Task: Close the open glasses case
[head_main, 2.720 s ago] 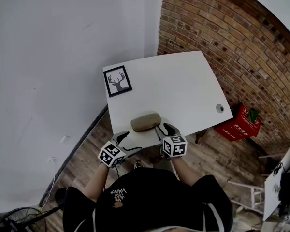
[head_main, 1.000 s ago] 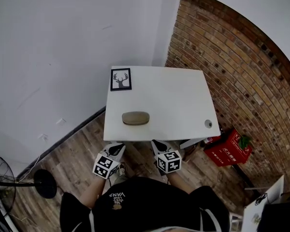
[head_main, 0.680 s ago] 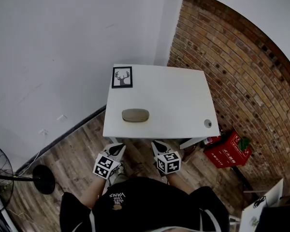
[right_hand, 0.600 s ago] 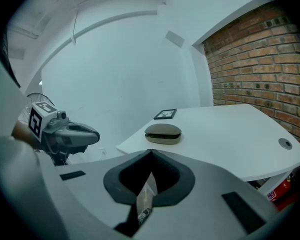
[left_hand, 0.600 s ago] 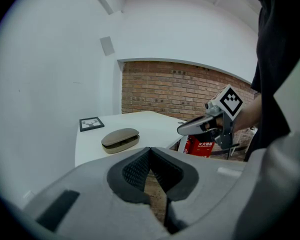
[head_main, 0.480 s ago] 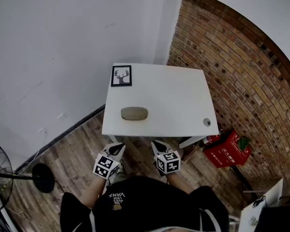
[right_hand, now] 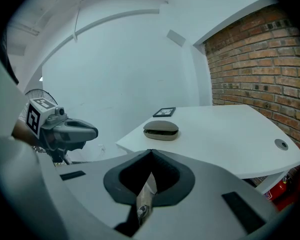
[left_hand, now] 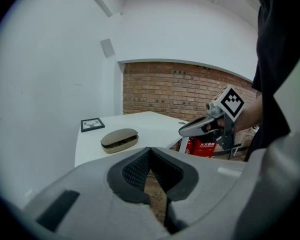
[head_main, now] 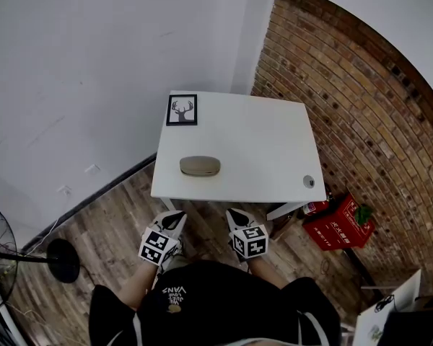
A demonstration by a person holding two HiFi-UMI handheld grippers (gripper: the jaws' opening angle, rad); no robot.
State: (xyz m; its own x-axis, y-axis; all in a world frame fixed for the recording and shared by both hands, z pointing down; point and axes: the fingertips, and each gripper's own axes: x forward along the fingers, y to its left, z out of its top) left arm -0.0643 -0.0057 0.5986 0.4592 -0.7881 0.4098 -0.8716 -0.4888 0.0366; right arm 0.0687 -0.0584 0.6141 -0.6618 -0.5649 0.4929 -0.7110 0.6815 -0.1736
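Note:
A tan glasses case (head_main: 200, 166) lies on the white table (head_main: 267, 143) near its front left edge. Its lid is down, with a dark seam along the side (left_hand: 119, 138) (right_hand: 161, 129). Both grippers hang in front of the table's near edge, over the wooden floor and apart from the case. My left gripper (head_main: 179, 217) (left_hand: 150, 149) is shut with nothing in it. My right gripper (head_main: 233, 215) (right_hand: 151, 153) is also shut and holds nothing. Each gripper view shows the other gripper beside it.
A framed deer picture (head_main: 181, 110) lies at the table's far left corner. A round cable grommet (head_main: 308, 182) sits near the front right corner. A brick wall runs along the right, with a red box (head_main: 339, 222) on the floor. A fan stand (head_main: 61, 260) is at the left.
Both grippers have drawn back from the case, where they were earlier, to below the table's near edge. The case stays put with its lid down. Over the last second the view hardly shifts.

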